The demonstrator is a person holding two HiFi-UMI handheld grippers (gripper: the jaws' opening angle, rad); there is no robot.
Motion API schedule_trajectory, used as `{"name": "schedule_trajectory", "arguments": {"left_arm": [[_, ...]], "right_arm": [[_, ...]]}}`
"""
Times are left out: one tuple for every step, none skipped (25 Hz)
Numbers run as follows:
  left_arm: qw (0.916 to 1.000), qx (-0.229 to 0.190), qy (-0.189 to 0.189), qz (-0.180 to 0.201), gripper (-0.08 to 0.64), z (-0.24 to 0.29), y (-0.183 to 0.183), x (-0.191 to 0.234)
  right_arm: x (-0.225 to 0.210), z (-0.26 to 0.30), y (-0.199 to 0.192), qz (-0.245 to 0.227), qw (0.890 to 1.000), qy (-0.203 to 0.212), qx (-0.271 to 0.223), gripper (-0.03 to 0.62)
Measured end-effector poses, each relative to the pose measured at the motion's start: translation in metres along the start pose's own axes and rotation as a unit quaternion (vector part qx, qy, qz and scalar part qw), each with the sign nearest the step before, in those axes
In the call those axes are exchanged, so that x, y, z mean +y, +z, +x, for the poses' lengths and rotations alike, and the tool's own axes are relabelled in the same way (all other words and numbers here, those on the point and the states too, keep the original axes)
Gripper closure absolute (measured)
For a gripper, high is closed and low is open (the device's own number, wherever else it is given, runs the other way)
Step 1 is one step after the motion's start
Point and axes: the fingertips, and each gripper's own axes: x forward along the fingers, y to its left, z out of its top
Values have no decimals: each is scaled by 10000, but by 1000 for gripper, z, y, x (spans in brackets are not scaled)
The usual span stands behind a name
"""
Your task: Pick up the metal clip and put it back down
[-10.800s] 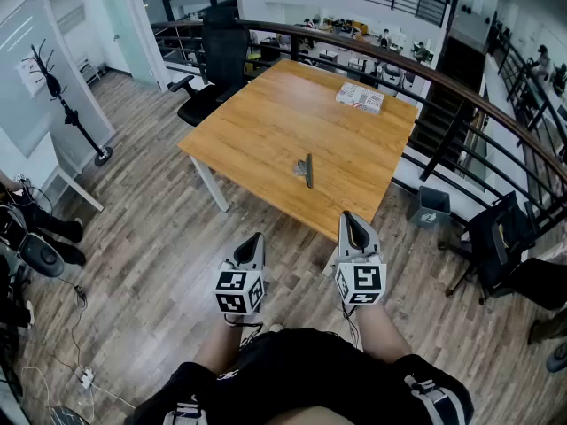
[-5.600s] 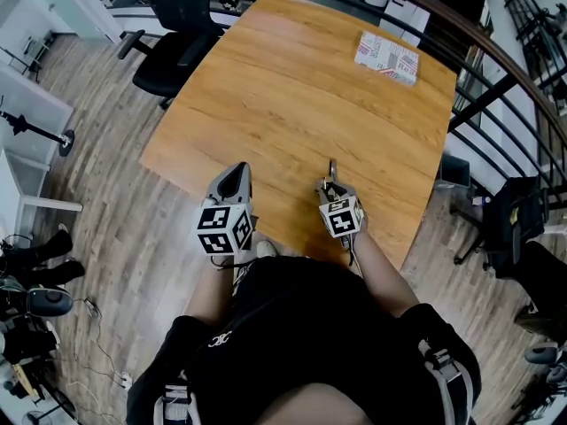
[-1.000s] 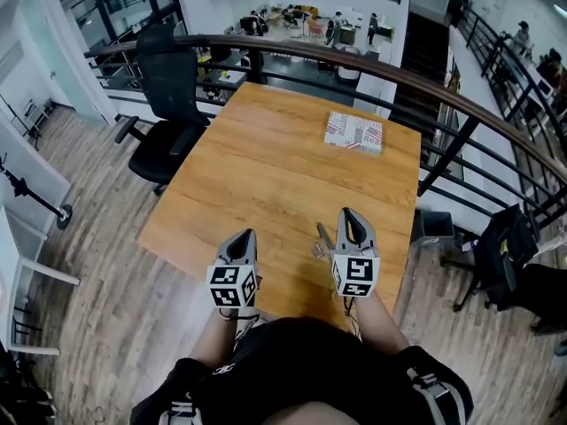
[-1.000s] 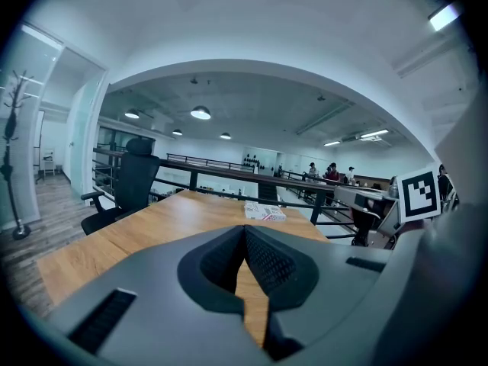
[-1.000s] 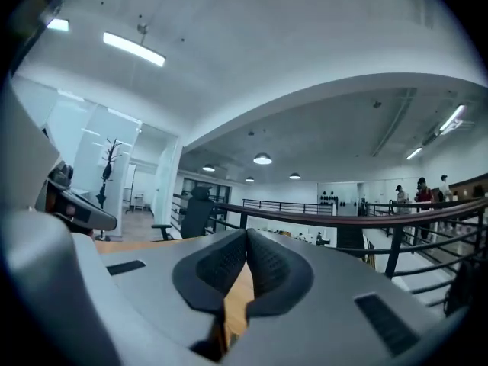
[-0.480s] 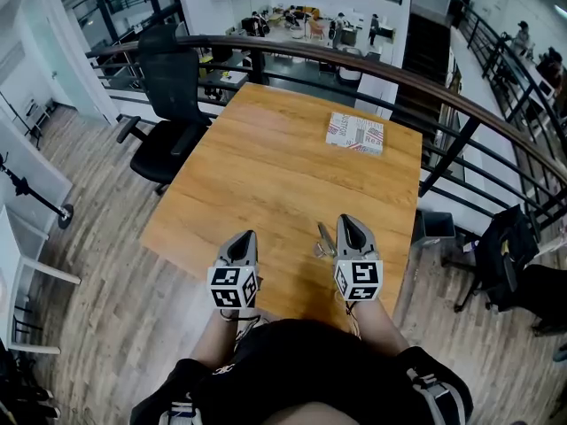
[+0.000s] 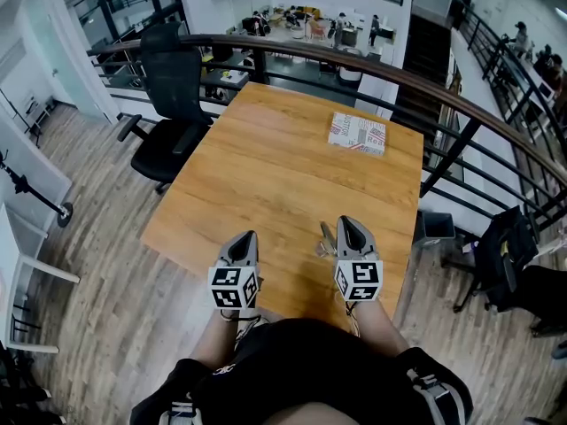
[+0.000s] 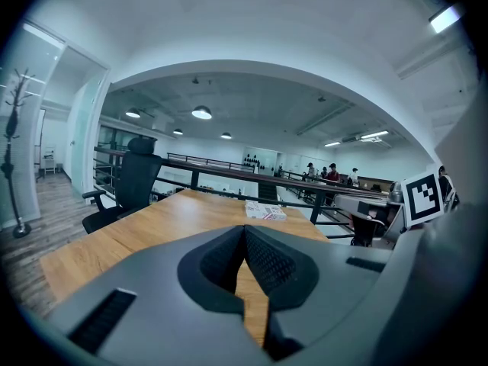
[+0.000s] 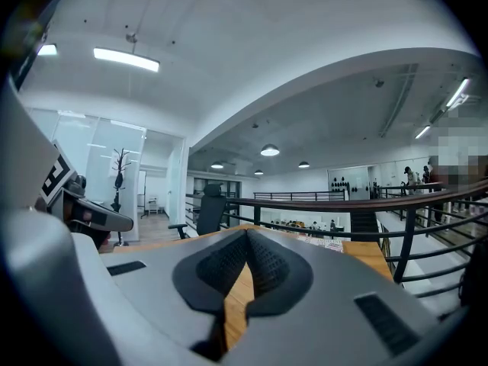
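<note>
The metal clip point(image 7: 325, 240) lies flat on the wooden table point(image 7: 266, 166) near its front edge. My right gripper point(image 7: 348, 223) hovers just to the right of the clip, apart from it, jaws shut and empty. In the right gripper view the fingertips point(image 9: 248, 235) meet with only table showing below them. My left gripper point(image 7: 245, 235) hangs over the table's front edge, well left of the clip, also shut with nothing in it. Its tips point(image 8: 244, 229) touch in the left gripper view. Neither gripper view shows the clip.
A small printed box point(image 7: 358, 135) rests at the table's far right. A black office chair point(image 7: 168, 104) stands at the far left corner. A dark railing point(image 7: 461, 104) runs behind and along the right side, with another black chair point(image 7: 509, 255) beyond it.
Several seconds ago my right gripper was down at the clip; now it is lifted off beside it. Over the last second it rolled slightly, and the clip stayed put.
</note>
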Motion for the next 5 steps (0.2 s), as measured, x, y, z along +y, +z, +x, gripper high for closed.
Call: {"name": "schedule_trajectory", "arguments": {"left_arm": [[10000,-1,-8,1,546,-1,0,1],[10000,-4,-14,1,546,-3,-1,2],[10000,-8,-20,0,546,-4,-1,4],[10000,-13,-27,-2,546,-6,-1,5],[10000,-18,-33,-3,546,-7,-1,6]], "right_arm": [[2,0,0,-1,10000,-2,2,578],[4,-1,0,0,10000,-4,1,578],[6,-2,0,3,10000,-5,-5,578],[8,-2,0,5,10000,-6,-12,578],[10,-3,1,7,10000,-7,-19,578]]}}
